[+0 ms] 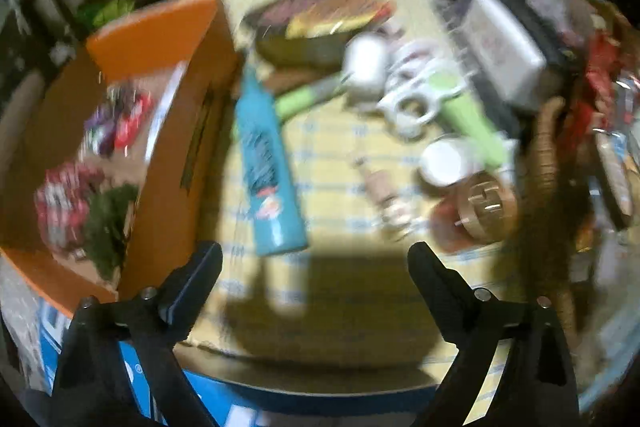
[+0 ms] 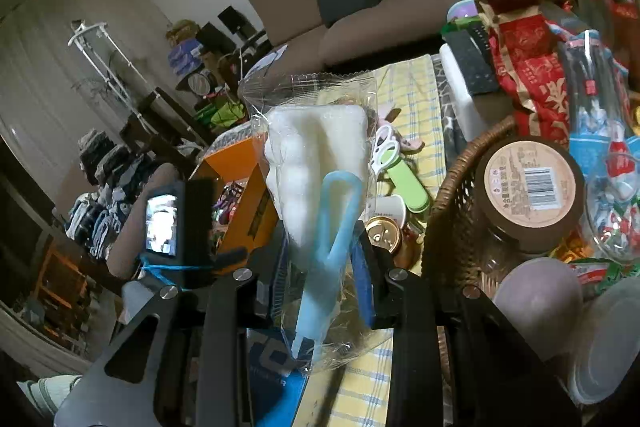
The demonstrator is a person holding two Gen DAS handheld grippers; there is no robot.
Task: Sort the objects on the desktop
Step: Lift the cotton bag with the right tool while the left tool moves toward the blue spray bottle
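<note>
My left gripper (image 1: 314, 267) is open and empty above the yellow checked tablecloth (image 1: 340, 299). A teal bottle (image 1: 266, 167) lies just ahead of it, beside an orange box (image 1: 168, 131) holding red and purple packets. My right gripper (image 2: 320, 267) is shut on a clear packet with a white sponge brush and a light blue handle (image 2: 320, 167), held up above the table. The orange box (image 2: 244, 195) shows to its left, behind my left gripper's camera.
White scissors (image 1: 412, 99), a green-handled tool (image 1: 472, 119), a white cup (image 1: 444, 163), a gold can top (image 1: 486, 207) and a dark bowl (image 1: 304, 47) lie ahead. A wicker basket (image 2: 452, 207) with a brown-lidded jar (image 2: 528, 183) and snack packets stands at the right.
</note>
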